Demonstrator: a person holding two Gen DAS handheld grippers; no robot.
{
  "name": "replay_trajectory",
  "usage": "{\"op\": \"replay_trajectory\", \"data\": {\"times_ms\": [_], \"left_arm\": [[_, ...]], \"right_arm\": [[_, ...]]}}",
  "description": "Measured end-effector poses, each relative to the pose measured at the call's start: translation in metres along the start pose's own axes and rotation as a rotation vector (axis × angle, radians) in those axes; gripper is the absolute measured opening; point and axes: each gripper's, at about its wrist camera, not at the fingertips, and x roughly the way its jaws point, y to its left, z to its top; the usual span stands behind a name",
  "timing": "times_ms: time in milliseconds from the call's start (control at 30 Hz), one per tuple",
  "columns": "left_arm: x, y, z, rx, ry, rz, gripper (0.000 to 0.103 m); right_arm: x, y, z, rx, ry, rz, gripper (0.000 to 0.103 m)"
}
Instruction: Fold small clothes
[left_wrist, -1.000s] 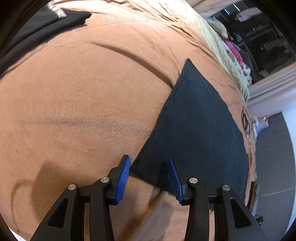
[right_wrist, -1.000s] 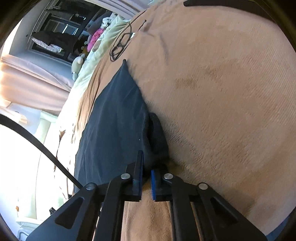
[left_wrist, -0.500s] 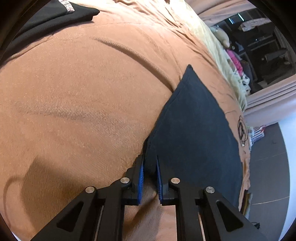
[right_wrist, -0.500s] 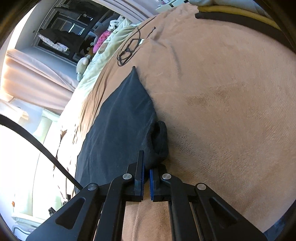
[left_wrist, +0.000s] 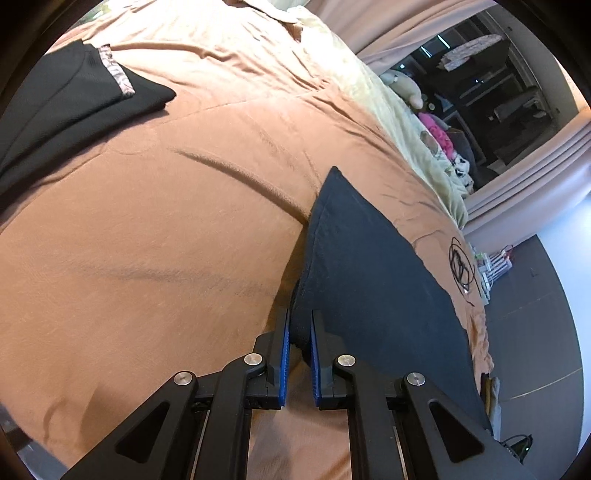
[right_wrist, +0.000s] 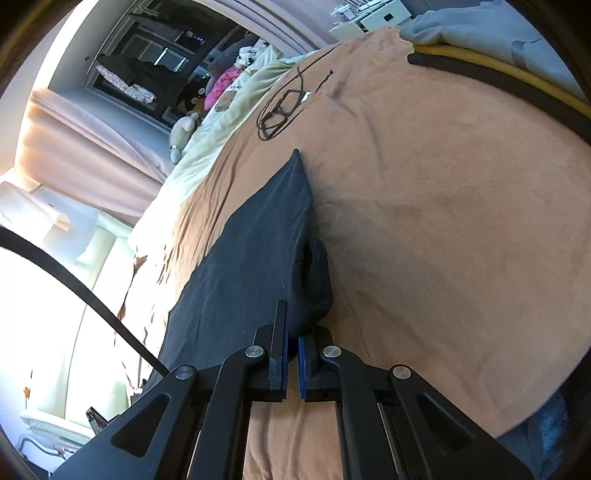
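A dark navy garment (left_wrist: 373, 280) is spread on a tan blanket (left_wrist: 155, 229) that covers a bed, and it is seen from both wrist views as a long dark shape tapering to a point at its far end. In the left wrist view the left gripper (left_wrist: 300, 334) is closed on the near corner of the garment: a bunched fold of the dark cloth is pinched between the blue pads, and the edge beside it is raised clear of the blanket (a shadow is cast beneath it). The jaws of this gripper have just been closing, with the cloth between them. In the right wrist view the right gripper (right_wrist: 292, 339) is clamped tight on the other near corner of the dark navy garment (right_wrist: 251, 266), where the cloth is gathered into a rounded lump just above the pads. A second black garment (left_wrist: 62, 107) with a patterned trim is laid at the far left of the blanket, well apart from the held one. A coiled black cable (right_wrist: 284, 107) is seen on the blanket beyond the garment's pointed end. Pale green bedding (right_wrist: 207, 147) and soft toys (left_wrist: 402, 86) are ranged along the far edge of the bed, near a dark window with drawn curtains.
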Motion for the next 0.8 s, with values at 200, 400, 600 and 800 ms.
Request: {"op": "replay_trajectory", "data": {"times_ms": [200, 400, 600, 800], "left_arm": [[-0.028, 0.008, -0.018, 0.008, 0.000, -0.023, 0.010], [-0.053, 0.023, -0.041, 0.003, -0.001, -0.038, 0.010], [-0.066, 0.036, -0.061, -0.004, 0.003, -0.051, 0.010], [-0.055, 0.041, -0.065, -0.001, 0.031, -0.080, 0.011]], "right_arm": [[-0.017, -0.008, -0.008, -0.014, 0.016, 0.005, 0.000], [-0.032, -0.017, -0.022, -0.028, 0.038, -0.005, 0.000], [-0.041, -0.024, -0.030, -0.031, 0.051, -0.032, 0.000], [-0.038, -0.014, -0.027, -0.071, 0.088, -0.165, 0.004]]}}
